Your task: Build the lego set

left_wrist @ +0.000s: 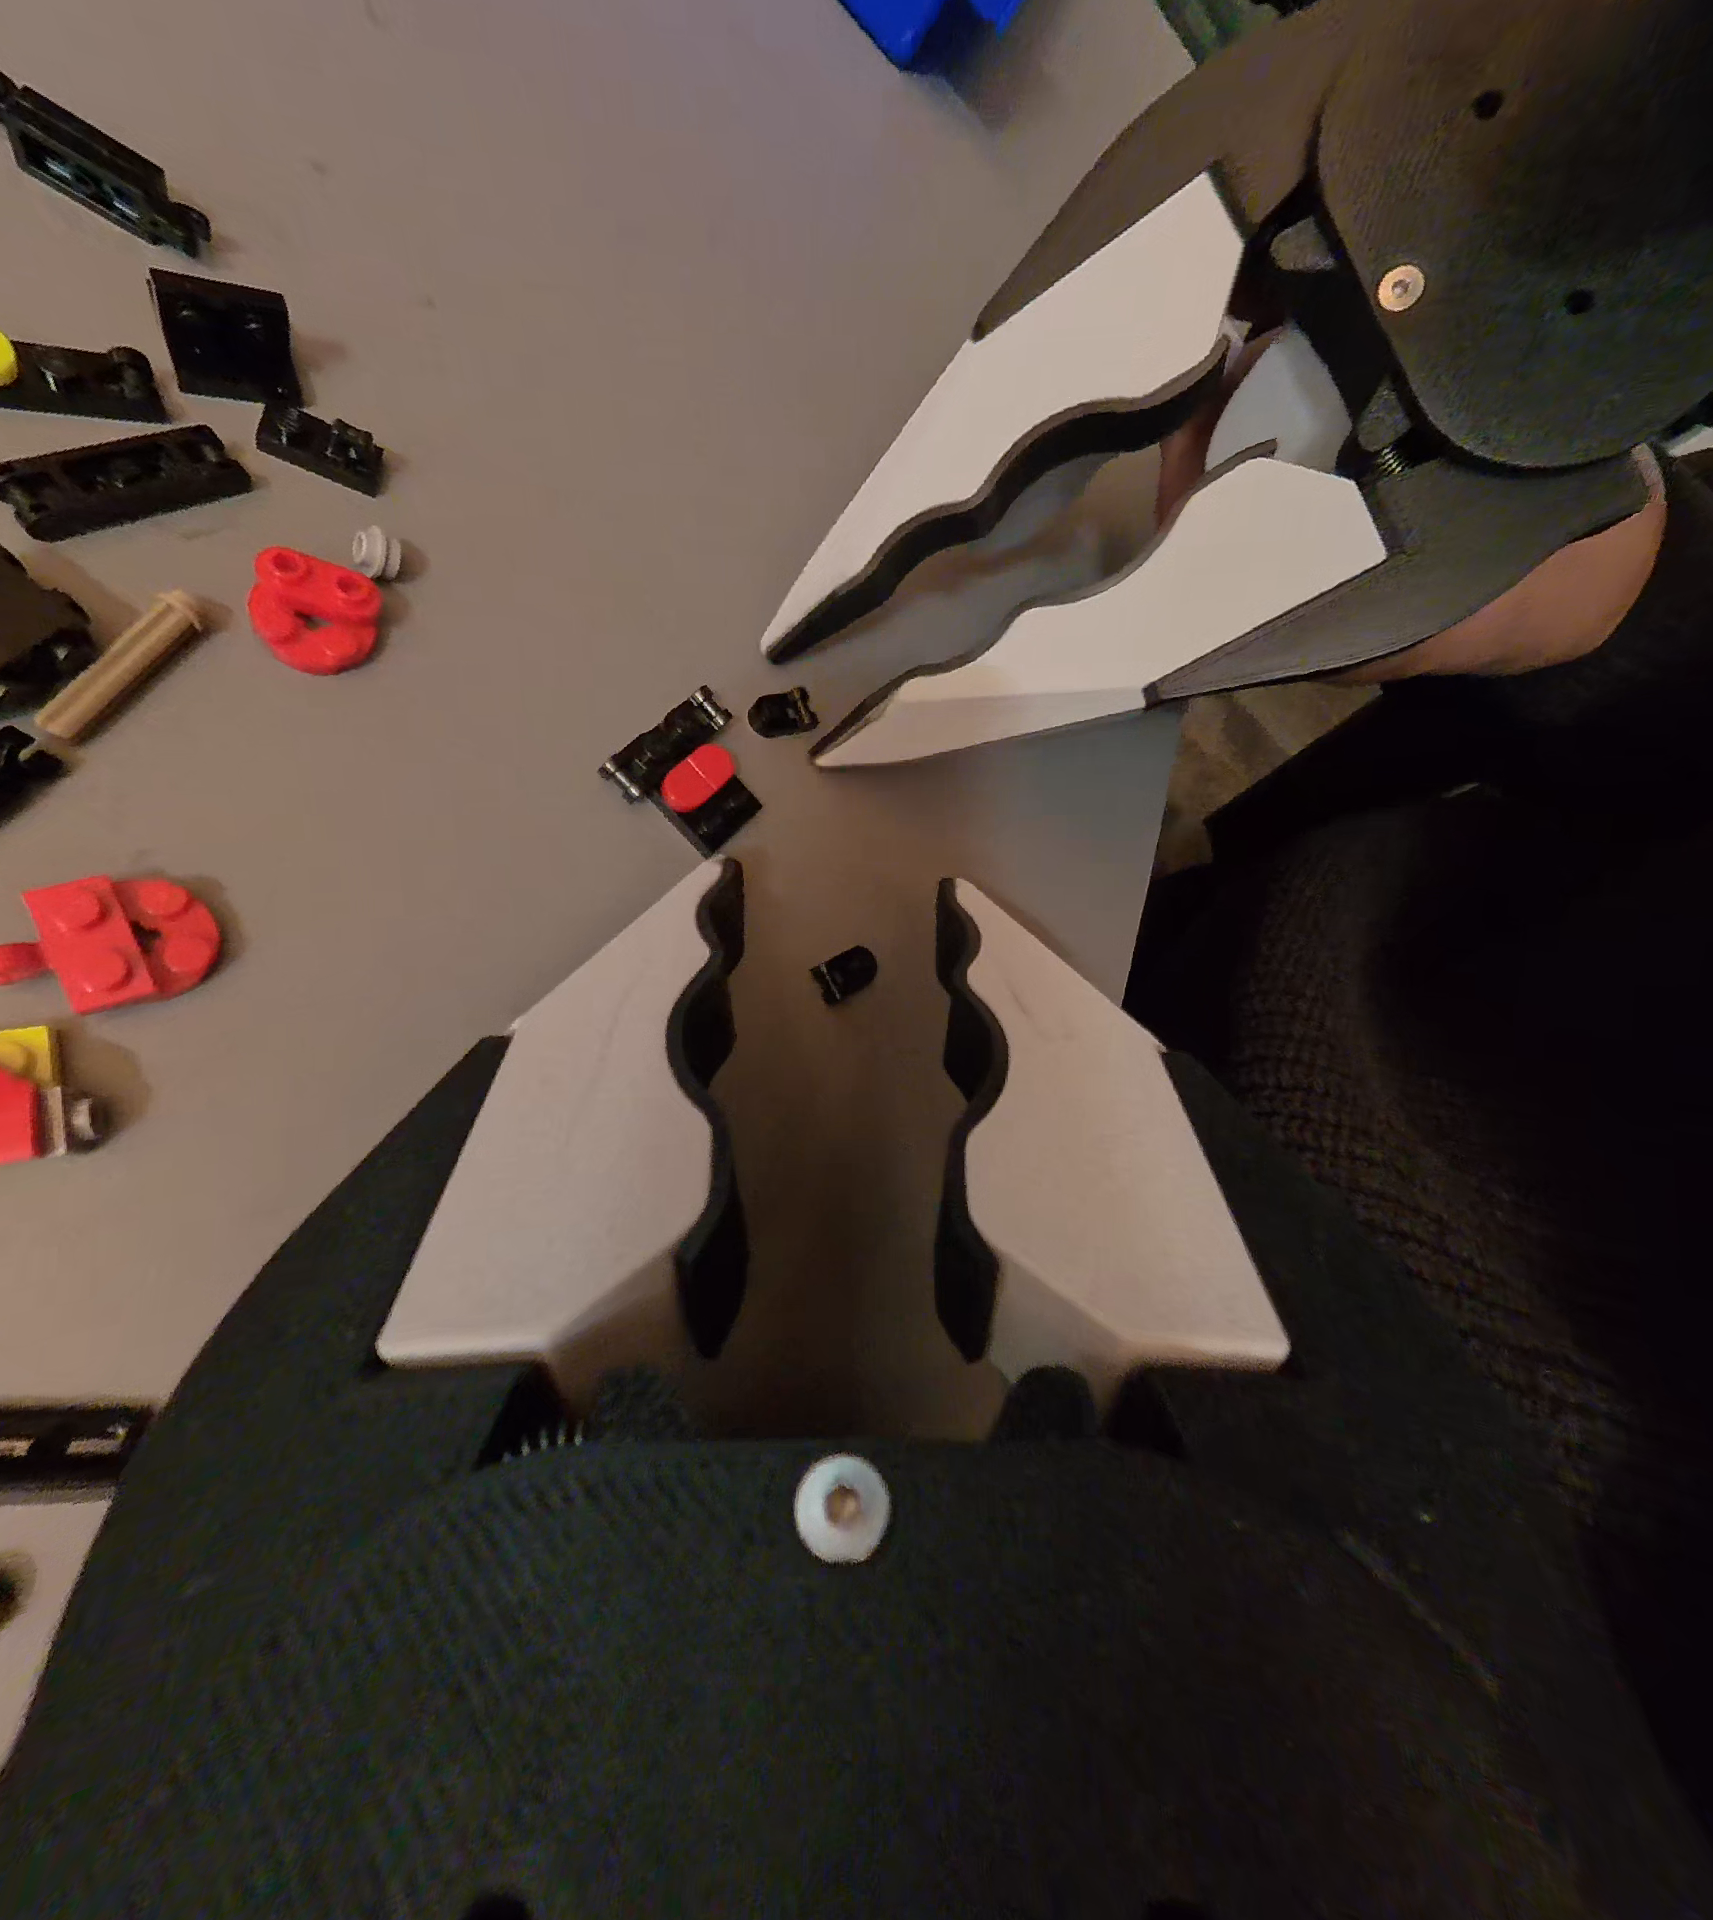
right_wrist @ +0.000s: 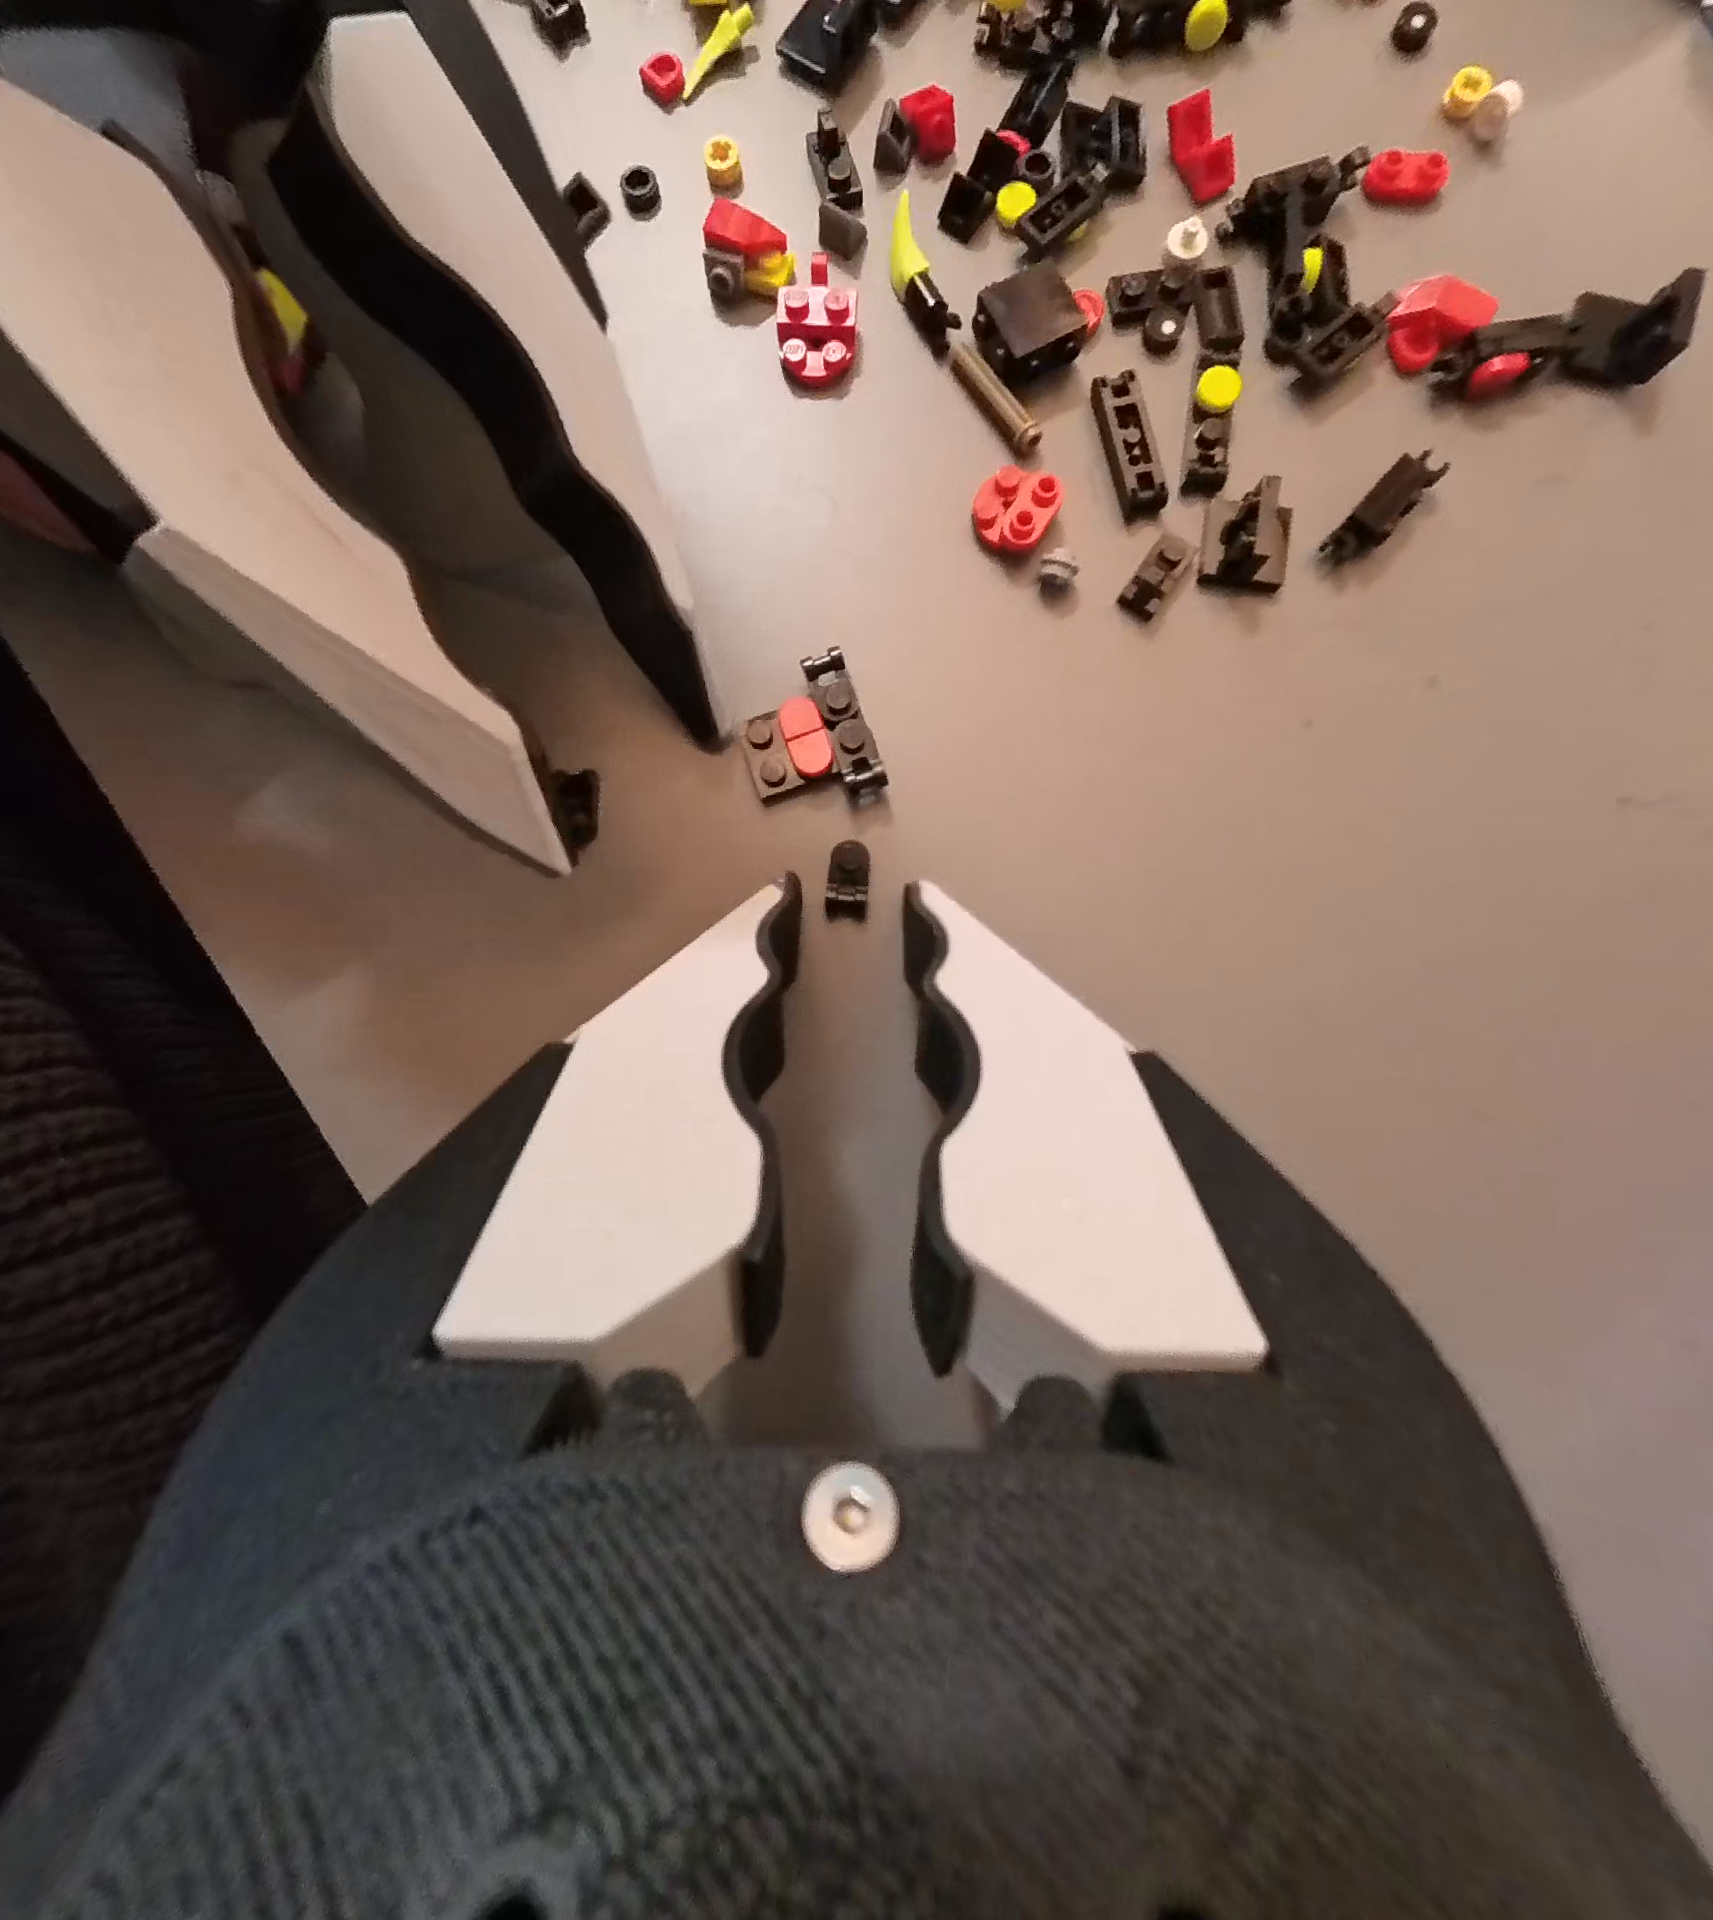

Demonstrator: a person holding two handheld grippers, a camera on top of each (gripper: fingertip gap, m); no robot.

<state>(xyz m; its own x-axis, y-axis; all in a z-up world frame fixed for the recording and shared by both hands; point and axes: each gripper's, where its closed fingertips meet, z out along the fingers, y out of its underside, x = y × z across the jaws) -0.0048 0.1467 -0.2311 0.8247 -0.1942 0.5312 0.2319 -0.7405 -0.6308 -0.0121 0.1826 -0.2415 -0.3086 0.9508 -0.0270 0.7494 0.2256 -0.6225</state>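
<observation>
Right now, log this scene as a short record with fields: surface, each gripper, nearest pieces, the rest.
surface: grey table
left gripper: fingers open, nothing held; a small black clip piece lies on the table between them, untouched
right gripper: fingers open, nothing held; a second small black clip piece lies just at its fingertips, apart from both
between grippers: black plate assembly with a red rounded tile, flat on the table
rest: scattered pile of black, red and yellow bricks farther off; blue object at the table's far edge
</observation>
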